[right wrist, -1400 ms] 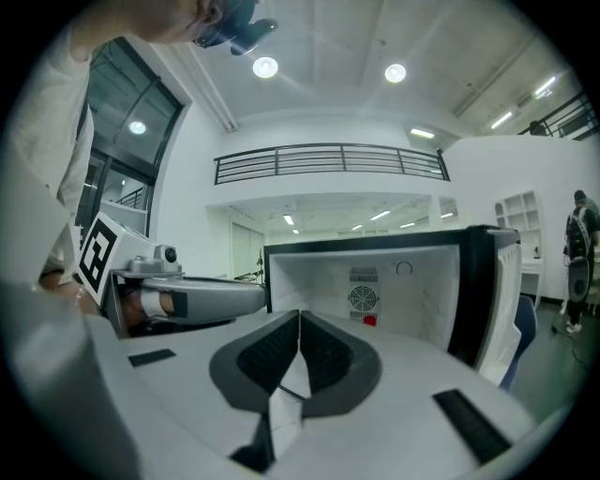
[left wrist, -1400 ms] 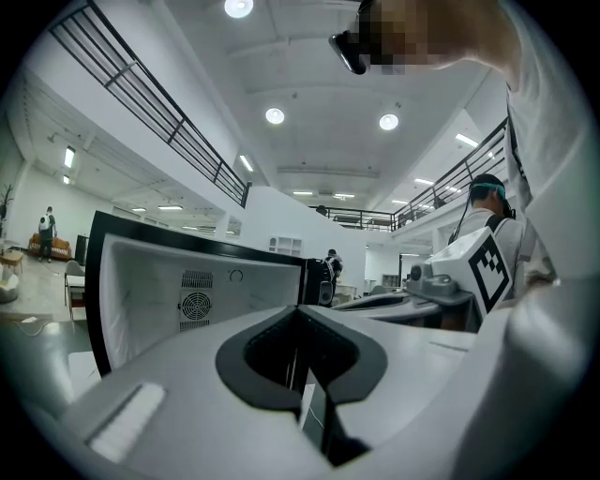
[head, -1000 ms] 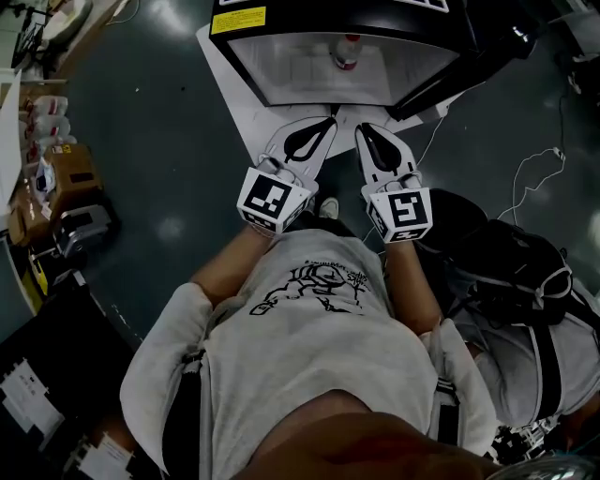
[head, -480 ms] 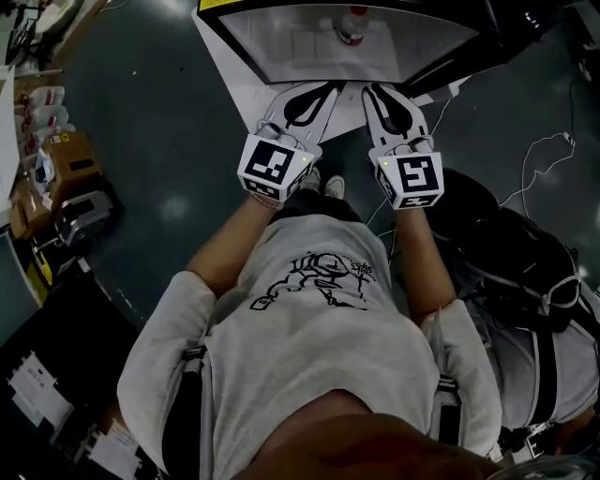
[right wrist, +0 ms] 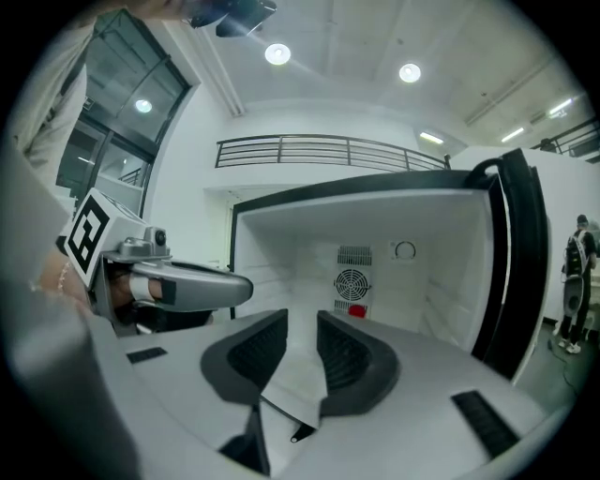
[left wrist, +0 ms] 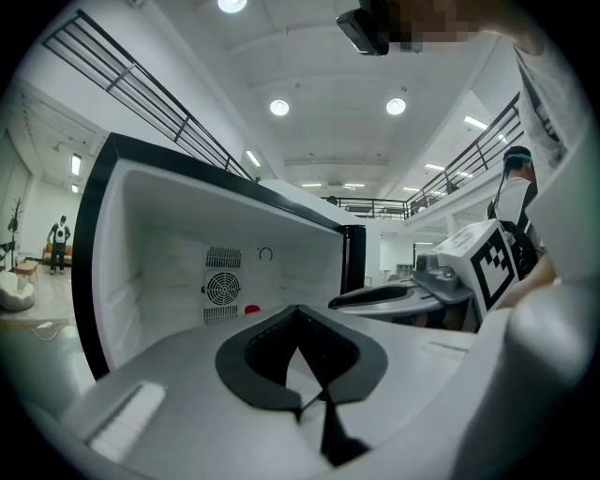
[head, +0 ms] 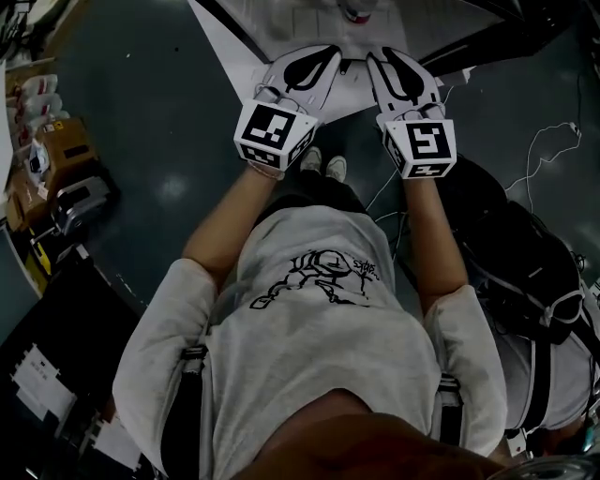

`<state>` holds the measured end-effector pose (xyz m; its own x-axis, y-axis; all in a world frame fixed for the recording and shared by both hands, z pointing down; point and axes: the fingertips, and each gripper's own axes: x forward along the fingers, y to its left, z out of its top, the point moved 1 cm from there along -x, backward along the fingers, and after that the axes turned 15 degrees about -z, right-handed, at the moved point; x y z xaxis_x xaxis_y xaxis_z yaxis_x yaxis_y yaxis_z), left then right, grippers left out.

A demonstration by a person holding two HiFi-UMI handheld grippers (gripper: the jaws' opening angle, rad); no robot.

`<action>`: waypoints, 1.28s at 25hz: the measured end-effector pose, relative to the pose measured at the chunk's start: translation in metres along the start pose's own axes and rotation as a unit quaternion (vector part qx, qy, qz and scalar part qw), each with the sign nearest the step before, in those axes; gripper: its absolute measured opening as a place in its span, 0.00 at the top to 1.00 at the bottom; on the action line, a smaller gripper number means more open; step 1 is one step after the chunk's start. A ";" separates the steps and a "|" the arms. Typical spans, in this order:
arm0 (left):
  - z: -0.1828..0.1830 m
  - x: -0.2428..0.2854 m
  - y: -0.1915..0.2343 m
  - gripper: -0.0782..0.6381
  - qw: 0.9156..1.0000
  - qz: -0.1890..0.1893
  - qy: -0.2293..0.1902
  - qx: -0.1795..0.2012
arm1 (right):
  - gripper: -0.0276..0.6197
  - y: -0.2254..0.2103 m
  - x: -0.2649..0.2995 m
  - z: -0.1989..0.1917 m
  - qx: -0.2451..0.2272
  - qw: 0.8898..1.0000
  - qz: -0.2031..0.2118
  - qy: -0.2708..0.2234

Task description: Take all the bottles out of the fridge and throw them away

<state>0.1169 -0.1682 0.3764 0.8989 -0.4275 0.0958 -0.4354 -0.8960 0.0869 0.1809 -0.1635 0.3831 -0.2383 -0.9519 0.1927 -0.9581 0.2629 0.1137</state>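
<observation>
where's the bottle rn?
The bottle sits deep in the open fridge, just below the rear fan in the right gripper view; top edge of head view.

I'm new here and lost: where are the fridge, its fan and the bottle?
fridge (right wrist: 300,253): right gripper view, on its white back wall.
fan (right wrist: 352,283): right gripper view, on the round grille's middle.
bottle (right wrist: 357,310): right gripper view, on its red cap.

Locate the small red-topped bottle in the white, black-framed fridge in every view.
Head view: top edge, centre, red-topped bottle cut off by the frame.
Left gripper view: red spot low at the back wall, right of the round fan grille.
Right gripper view: red spot directly below that grille.
Shared landmark: the fridge's white interior.
</observation>
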 end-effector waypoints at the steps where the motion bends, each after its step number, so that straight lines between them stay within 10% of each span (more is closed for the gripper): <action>1: -0.002 0.002 0.003 0.88 1.000 0.000 0.001 0.000 | 0.85 -0.001 0.004 -0.002 -0.001 1.000 0.000 0.001; 32: -0.031 0.036 0.061 0.88 1.000 0.023 0.014 0.010 | 0.74 -0.023 0.090 -0.025 -0.027 0.999 -0.032 0.004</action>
<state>0.1213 -0.2351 0.4162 0.8760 -0.4652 0.1273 -0.4752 -0.8776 0.0628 0.1854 -0.2516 0.4219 -0.1758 -0.9655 0.1918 -0.9611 0.2105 0.1788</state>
